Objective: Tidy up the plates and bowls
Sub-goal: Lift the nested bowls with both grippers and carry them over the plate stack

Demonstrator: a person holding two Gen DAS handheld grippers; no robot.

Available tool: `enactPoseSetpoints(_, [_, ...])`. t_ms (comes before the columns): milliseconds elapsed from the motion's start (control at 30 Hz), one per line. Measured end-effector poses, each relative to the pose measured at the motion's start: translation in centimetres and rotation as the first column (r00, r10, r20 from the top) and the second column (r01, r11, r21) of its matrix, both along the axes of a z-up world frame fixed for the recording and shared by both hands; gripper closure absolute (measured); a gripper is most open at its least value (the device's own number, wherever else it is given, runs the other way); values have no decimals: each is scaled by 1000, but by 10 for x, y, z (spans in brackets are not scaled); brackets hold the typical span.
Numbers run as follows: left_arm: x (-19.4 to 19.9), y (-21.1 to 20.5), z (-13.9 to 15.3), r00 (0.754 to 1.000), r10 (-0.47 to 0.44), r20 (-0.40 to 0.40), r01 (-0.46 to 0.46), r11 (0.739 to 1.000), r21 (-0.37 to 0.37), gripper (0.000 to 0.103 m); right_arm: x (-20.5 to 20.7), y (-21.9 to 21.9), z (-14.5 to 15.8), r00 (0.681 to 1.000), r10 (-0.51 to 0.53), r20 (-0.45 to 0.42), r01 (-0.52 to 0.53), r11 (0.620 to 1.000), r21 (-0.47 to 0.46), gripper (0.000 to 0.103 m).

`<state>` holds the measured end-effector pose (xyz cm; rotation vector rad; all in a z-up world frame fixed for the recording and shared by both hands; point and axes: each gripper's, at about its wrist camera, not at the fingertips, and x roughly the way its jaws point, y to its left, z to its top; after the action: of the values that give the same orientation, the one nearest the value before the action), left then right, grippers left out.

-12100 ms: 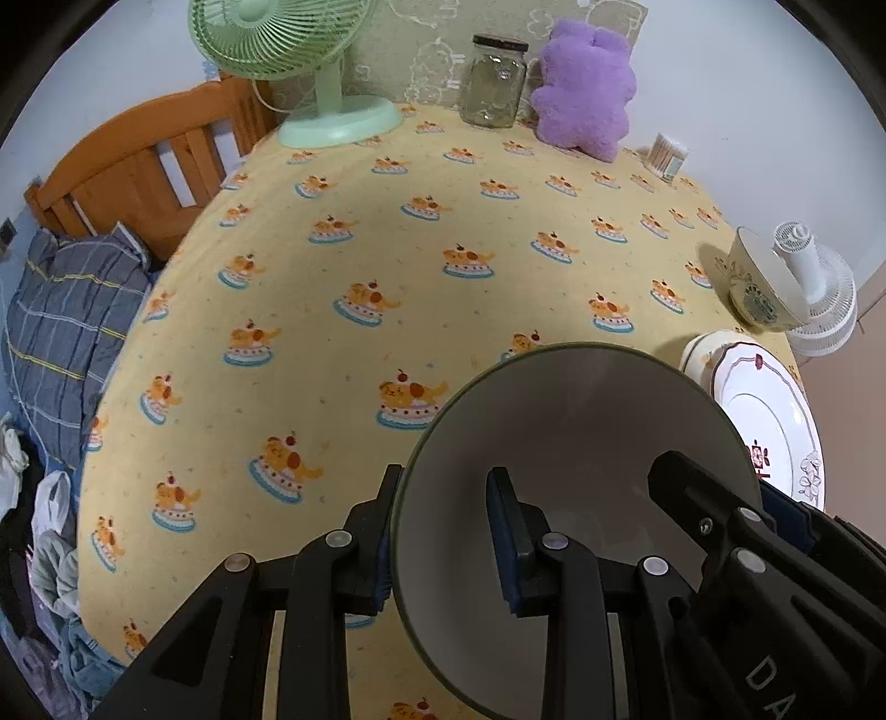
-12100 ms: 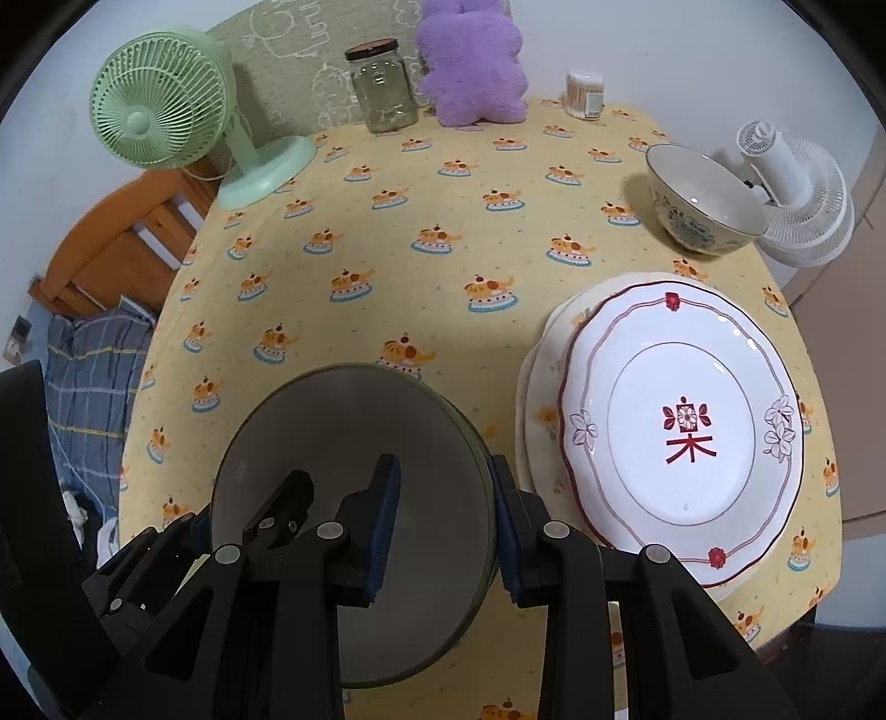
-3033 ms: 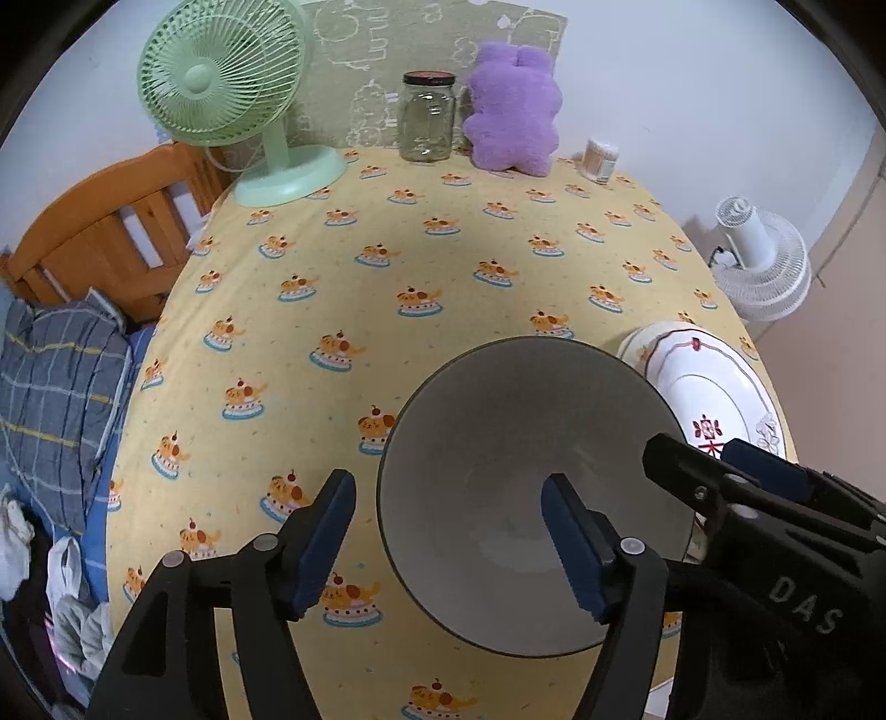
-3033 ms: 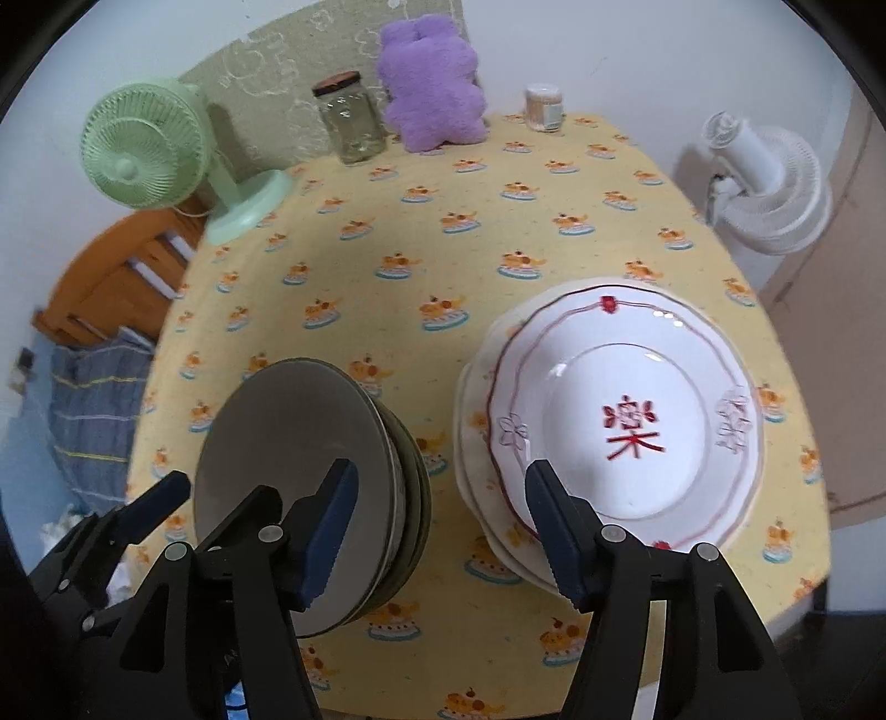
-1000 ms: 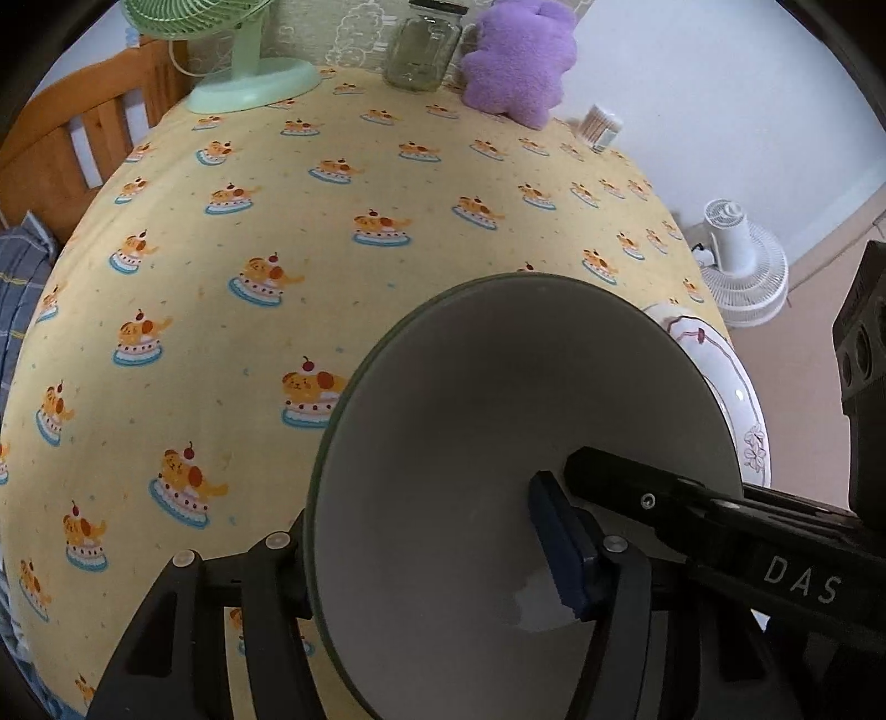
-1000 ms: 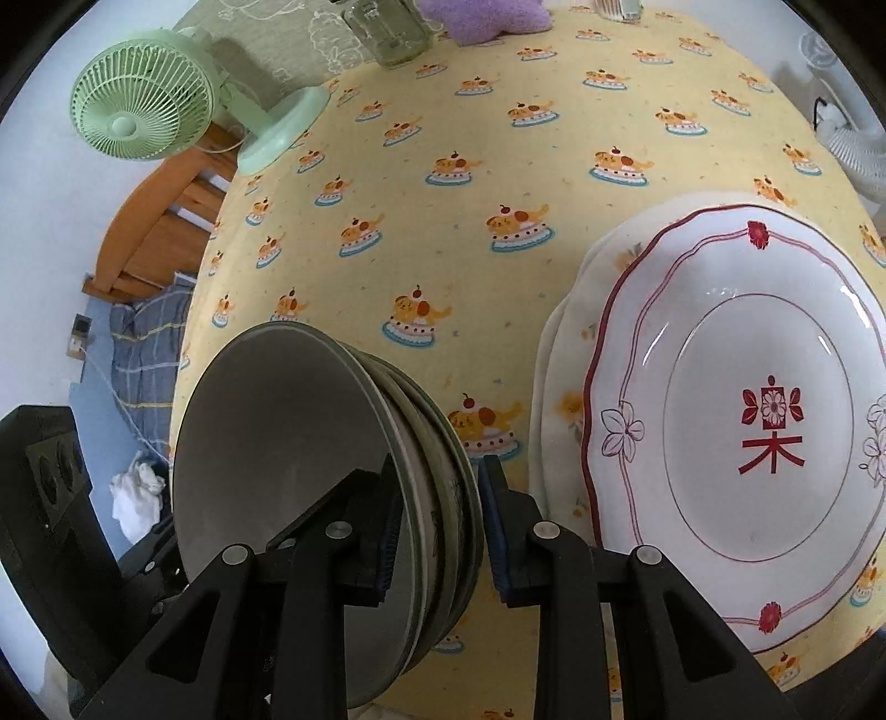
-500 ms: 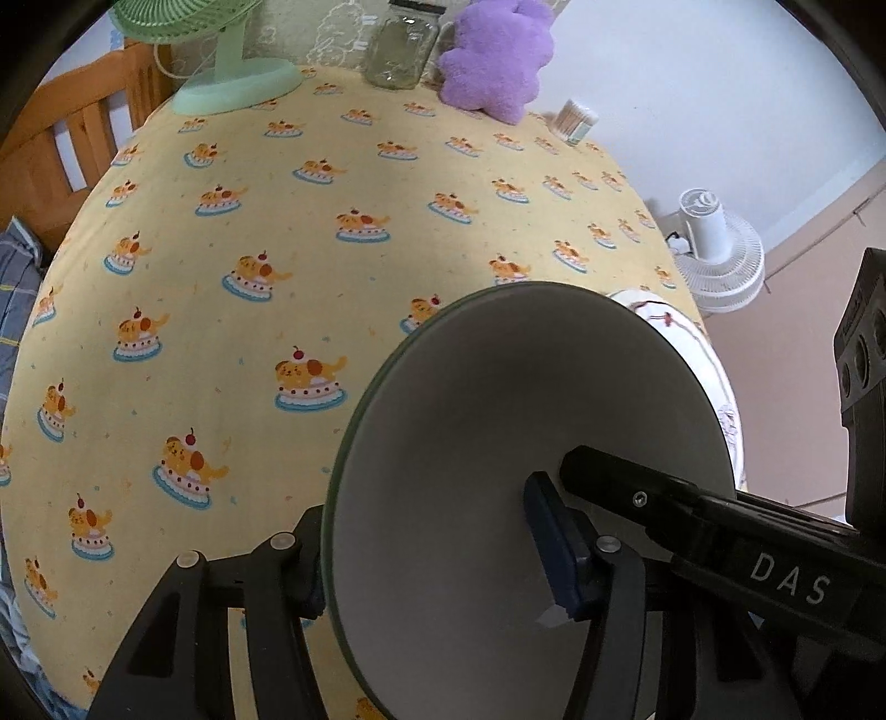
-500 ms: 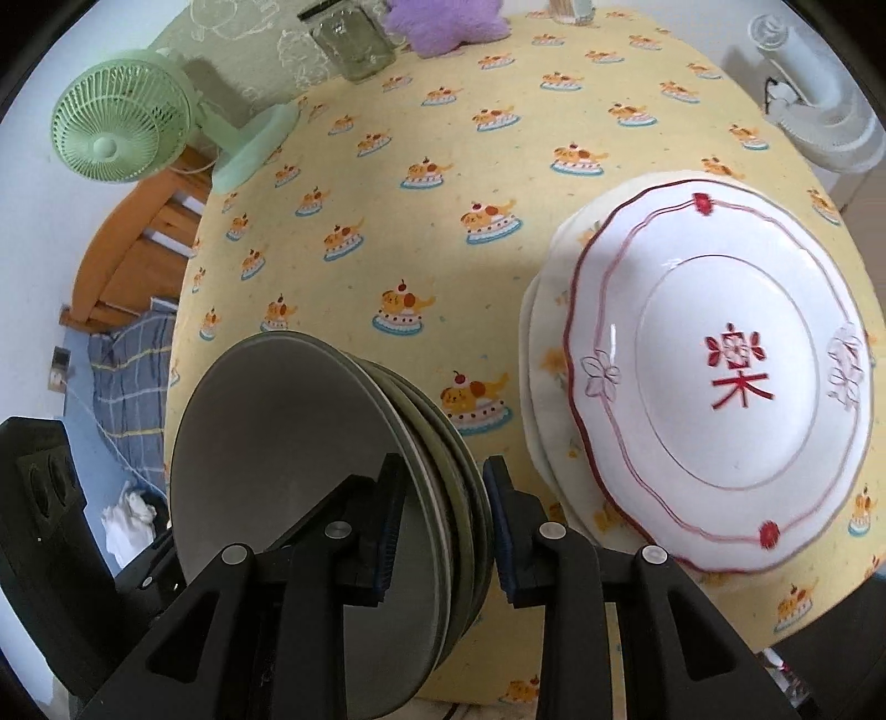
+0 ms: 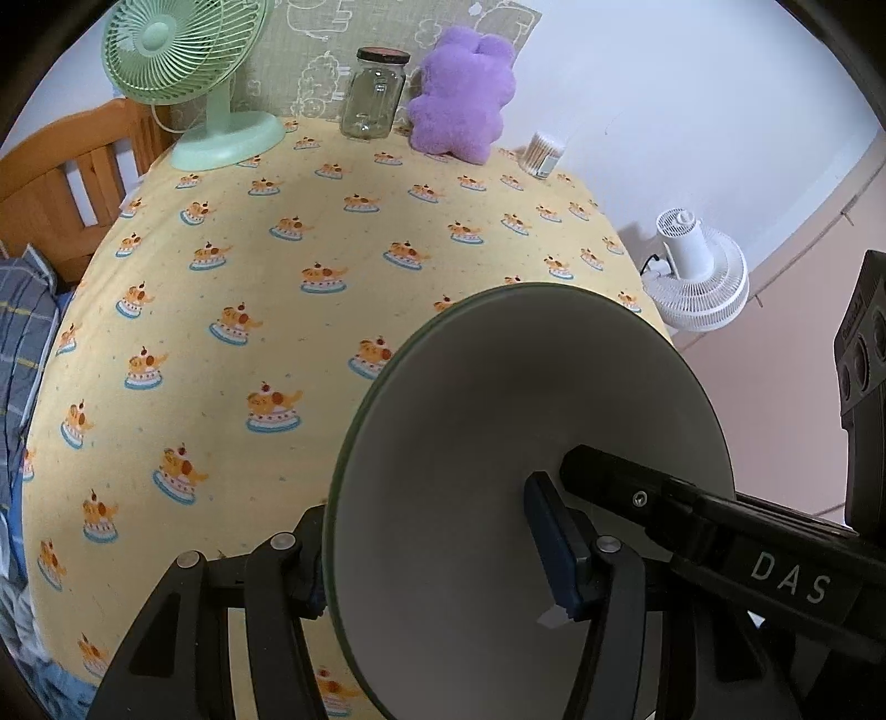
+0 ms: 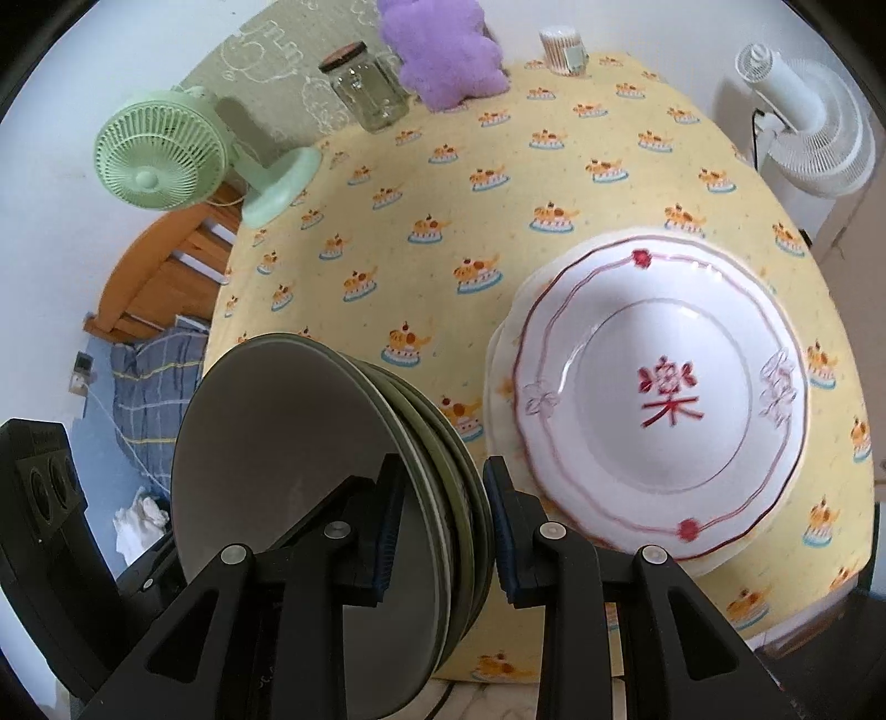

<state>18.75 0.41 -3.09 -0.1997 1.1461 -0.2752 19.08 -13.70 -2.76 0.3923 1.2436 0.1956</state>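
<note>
Bowls [image 10: 310, 498] tilt steeply, mouths facing left claw [image 9: 437, 559].

Black plastic left gripper [image 9: 437, 554], blue pads, silver screws, white "DAS" lettering

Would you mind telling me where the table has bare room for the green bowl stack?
The cloth's middle lies bare, bordered by the green fan, jar and plush at the back. The right front is crowded by the white plates.

A home bedroom: wooden bed frame [image 9: 66, 183] with bedding, plush toy [image 9: 462, 99], cartoon tablecloth [image 9: 277, 310].
</note>
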Motion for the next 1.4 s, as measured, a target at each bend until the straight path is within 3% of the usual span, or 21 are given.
enactPoseSetpoints(567, [1, -80, 8, 996, 84, 29, -84, 996, 13, 45, 7, -85, 12, 997, 79, 23, -80, 997, 21, 70])
enactPoseSetpoints(1400, [29, -140, -31, 992, 102, -72, -102, 995, 11, 45, 42, -147, -32, 993, 90, -82, -89, 996, 17, 70])
